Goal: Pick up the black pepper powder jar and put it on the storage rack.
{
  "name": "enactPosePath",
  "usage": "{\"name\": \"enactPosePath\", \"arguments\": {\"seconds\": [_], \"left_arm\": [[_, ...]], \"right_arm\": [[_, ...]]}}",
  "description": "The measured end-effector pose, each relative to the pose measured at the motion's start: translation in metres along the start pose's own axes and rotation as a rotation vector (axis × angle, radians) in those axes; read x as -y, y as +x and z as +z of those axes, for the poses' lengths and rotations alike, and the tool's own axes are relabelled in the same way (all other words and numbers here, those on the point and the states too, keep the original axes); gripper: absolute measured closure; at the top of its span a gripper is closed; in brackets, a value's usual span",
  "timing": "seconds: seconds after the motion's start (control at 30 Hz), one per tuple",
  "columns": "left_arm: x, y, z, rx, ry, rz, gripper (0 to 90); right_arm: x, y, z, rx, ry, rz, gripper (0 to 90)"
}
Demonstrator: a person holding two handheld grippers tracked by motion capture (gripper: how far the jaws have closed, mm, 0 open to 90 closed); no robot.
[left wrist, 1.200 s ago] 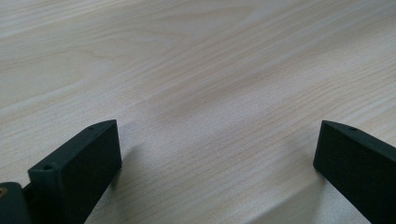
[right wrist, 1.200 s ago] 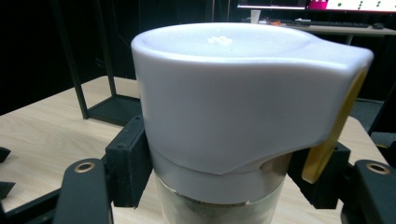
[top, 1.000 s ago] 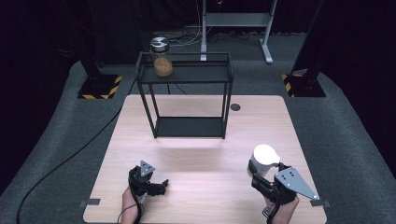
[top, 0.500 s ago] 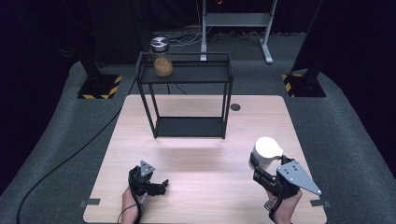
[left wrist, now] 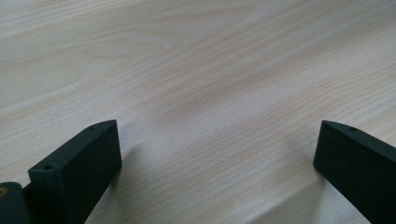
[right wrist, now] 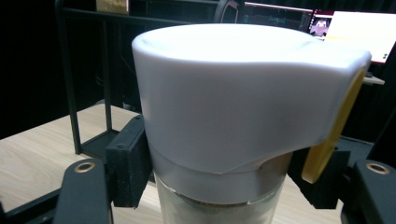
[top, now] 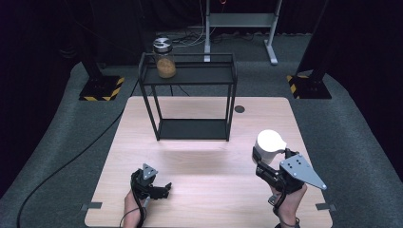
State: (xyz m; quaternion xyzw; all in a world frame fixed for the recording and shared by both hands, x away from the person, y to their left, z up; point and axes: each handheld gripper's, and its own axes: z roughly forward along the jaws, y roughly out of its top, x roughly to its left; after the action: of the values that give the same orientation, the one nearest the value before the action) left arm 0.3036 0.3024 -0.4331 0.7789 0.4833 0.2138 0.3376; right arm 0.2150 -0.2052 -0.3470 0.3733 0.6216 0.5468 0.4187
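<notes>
Fingers of my right gripper are closed on a white-capped jar — in the right gripper view the black pads press the jar from both sides just under its white cap, and a yellow part shows at the right edge of the cap. The jar stands upright at the near right of the wooden table, well inside the right edge.

On my left gripper the jaws stand wide apart and hold nothing; in the left gripper view I see bare wood between the two pads. This gripper is low at the near left of the table, not far from the near edge.

Between the two grippers the table is free. At the far side of the table stands a black wire shelf — its lower level is open, and on its top level, at the far left corner, sits a glass jar with brown contents. A small dark round spot lies on the table just right of the shelf.
</notes>
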Motion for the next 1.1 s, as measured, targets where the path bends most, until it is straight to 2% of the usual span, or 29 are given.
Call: {"name": "enactPosePath", "arguments": {"seconds": [1.1], "left_arm": [[0.000,0.000,0.000,0.004,0.000,0.004,0.4]], "right_arm": [[-0.040,-0.001,0.018,-0.022,-0.080,-0.083,29.4]]}}
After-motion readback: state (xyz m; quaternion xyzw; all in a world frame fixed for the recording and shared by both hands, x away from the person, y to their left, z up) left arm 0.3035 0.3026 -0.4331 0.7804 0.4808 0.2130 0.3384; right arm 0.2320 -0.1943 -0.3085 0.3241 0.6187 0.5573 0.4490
